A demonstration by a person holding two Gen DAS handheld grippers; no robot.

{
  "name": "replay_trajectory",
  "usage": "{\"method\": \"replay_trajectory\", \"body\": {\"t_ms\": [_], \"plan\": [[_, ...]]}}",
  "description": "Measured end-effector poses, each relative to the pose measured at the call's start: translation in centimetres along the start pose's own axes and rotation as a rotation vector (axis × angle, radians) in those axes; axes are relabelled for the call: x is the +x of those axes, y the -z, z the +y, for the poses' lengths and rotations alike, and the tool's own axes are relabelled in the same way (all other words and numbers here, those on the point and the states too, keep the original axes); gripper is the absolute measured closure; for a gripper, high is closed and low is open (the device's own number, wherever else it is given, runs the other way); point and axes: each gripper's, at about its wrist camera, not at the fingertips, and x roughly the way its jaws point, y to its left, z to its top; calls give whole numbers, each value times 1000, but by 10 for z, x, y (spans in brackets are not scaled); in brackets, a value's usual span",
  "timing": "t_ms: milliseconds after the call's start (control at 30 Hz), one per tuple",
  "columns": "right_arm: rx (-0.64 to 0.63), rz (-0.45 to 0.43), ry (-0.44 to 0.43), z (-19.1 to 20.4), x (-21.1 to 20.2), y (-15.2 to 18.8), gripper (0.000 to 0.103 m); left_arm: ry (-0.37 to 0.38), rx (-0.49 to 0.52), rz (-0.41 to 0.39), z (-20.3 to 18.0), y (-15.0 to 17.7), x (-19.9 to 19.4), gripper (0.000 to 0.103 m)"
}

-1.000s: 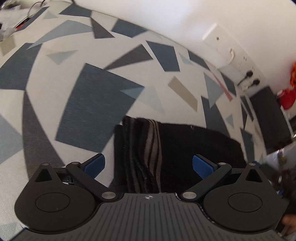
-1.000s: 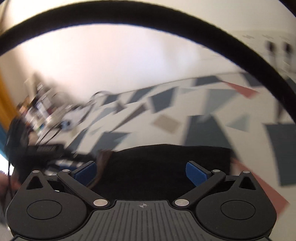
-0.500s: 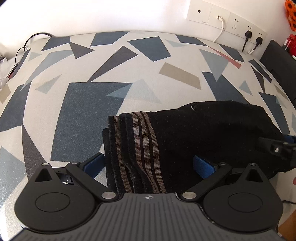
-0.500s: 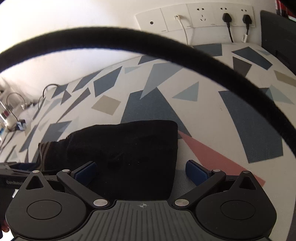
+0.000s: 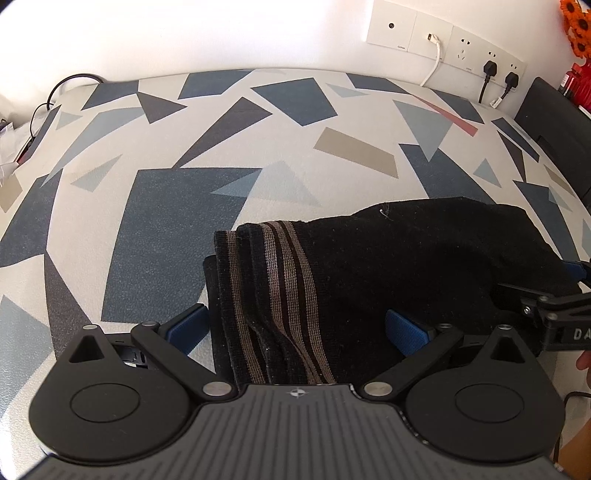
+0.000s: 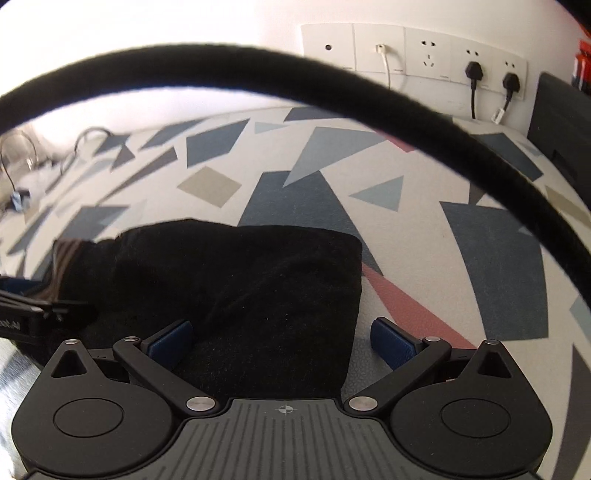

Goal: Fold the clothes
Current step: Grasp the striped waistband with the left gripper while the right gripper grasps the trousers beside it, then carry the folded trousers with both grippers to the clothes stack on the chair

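Garment (image 5: 388, 258): black, folded, striped band at its left end — centre-right of left view, on the patterned cloth (image 5: 184, 155).
Left gripper (image 5: 295, 326): jaws spread, straddling the band.
Right gripper (image 6: 282, 334): jaws spread — over the garment's right edge.

Surface ahead of both grippers: white cloth (image 5: 303, 122) w/ geometric print, blue, grey, tan shapes plus a red strip. White wall (image 5: 221, 33) behind it, brightly lit. Outlet panel (image 5: 443, 40) on wall ahead-right: white cable (image 5: 434, 62) plugged in, two black plugs (image 5: 500, 72) further right. Dark slab-like object (image 5: 554, 125) at far right edge. Black cable (image 5: 62, 86) loops at far left. Thick black cord (image 6: 332, 88) arcs across the right wrist view.
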Motion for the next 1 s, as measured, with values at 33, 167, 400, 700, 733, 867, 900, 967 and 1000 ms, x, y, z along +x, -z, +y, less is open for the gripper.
{"method": "replay_trajectory", "body": {"t_ms": [33,167,400,700,733,867,900,967,1000], "plan": [[4,6,6,1,0,-2,1,-1,0,0,0,0,0,0],[7,20,16,3,2,-5,1,-3,5,19,0,-3,1,0],[-2,3,11,1,4,-2,1,5,23,27,0,-6,4,0],[13,-7,-53,6,-5,-6,53,49,-4,44,5,-15,-2,41],[27,6,-77,5,-6,-7,61,62,0,47,5,-16,-3,46],[79,26,-142,-2,-11,-7,73,95,-8,57,5,-20,-8,72],[88,24,-150,-3,-13,-5,75,99,-12,57,4,-20,-10,74],[108,15,-161,-4,-18,0,77,104,1,33,-1,-18,-18,79],[116,4,-165,-5,-22,2,79,106,7,20,-3,-18,-22,81]]}}
